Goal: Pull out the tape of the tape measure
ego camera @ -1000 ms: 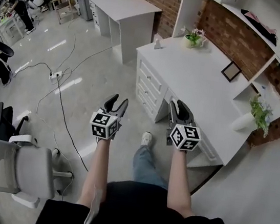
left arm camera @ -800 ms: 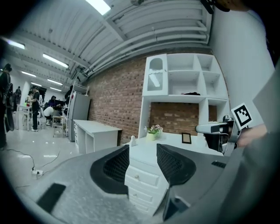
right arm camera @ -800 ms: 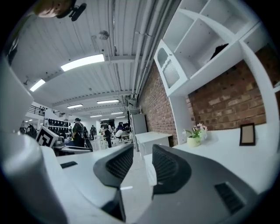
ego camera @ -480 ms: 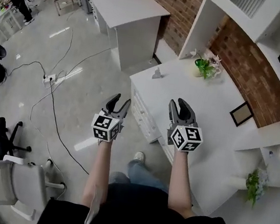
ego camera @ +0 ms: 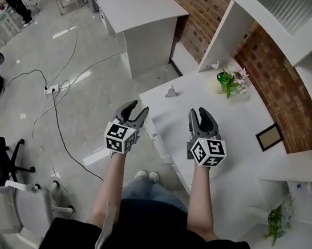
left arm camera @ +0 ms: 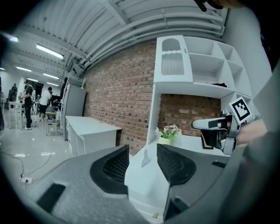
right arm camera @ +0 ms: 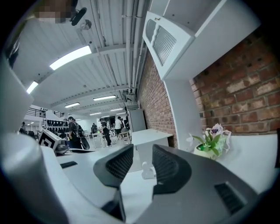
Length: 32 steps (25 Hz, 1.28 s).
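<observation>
Two handheld grippers hang side by side in the middle of the head view, over the near edge of a long white desk (ego camera: 234,123). The left gripper (ego camera: 134,111) has its black ribbed pads parted with nothing between them; the gap shows only the desk top. The right gripper (ego camera: 203,115) is likewise moderately parted and empty. No tape measure shows in any view: on the desk I make out only a small white figurine (ego camera: 171,92) toward the upper middle, a green potted plant in a pale pot (ego camera: 228,82) beyond it, and a dark picture frame (ego camera: 269,137) at the right. The task looks not yet begun, and the measure must be found first. Its case is probably compact, hard and smooth, so one gripper should clamp its flat sides. The blade is likely thin and springy, best pinched at the end hook and drawn straight, since it may snap back
</observation>
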Available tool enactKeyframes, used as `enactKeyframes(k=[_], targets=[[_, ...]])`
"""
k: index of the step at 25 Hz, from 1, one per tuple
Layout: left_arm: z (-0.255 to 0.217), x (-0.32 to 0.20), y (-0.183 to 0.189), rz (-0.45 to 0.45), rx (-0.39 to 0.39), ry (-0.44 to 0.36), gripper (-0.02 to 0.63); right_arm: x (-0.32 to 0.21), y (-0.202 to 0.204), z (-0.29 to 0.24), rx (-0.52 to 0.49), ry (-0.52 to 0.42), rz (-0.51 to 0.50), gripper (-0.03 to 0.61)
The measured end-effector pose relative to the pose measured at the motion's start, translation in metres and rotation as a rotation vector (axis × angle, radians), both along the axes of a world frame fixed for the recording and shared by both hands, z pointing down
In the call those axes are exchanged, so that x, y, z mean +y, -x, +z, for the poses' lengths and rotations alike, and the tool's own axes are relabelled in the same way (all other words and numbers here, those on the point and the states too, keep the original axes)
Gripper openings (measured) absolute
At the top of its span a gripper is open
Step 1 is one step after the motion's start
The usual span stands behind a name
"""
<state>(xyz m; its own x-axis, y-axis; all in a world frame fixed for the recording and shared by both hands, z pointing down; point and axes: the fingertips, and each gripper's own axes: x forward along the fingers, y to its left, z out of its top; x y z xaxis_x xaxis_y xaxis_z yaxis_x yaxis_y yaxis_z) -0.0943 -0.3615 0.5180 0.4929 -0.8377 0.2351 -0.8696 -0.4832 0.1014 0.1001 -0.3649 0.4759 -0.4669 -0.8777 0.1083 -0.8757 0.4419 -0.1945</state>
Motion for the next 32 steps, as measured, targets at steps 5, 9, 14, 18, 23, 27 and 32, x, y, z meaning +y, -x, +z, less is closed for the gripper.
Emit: enactKeyframes(k=[5,9,14,18,23,27,32], targets=[[0.004,-0.034,-0.016,0.059,-0.018,0.010,0.170,-0.019,-0.001,0.006,-0.004,0.022,0.014,0.116],[0.023,-0.061,-0.035,0.121,-0.052,0.041,0.170,-0.033,-0.004,0.016,-0.015,0.048,0.020,0.117],[0.052,-0.099,-0.066,0.230,-0.111,0.068,0.170,-0.051,-0.007,0.040,-0.035,0.092,0.025,0.115],[0.076,-0.130,-0.085,0.317,-0.141,0.078,0.170,-0.056,-0.006,0.062,-0.042,0.125,0.014,0.117],[0.101,-0.151,-0.103,0.394,-0.173,0.090,0.170,-0.053,-0.008,0.091,-0.061,0.174,0.014,0.117],[0.113,-0.156,-0.114,0.448,-0.205,0.098,0.169,-0.049,-0.008,0.101,-0.060,0.193,0.012,0.117],[0.114,-0.149,-0.117,0.507,-0.229,0.087,0.092,-0.042,-0.008,0.102,-0.053,0.201,0.012,0.117]])
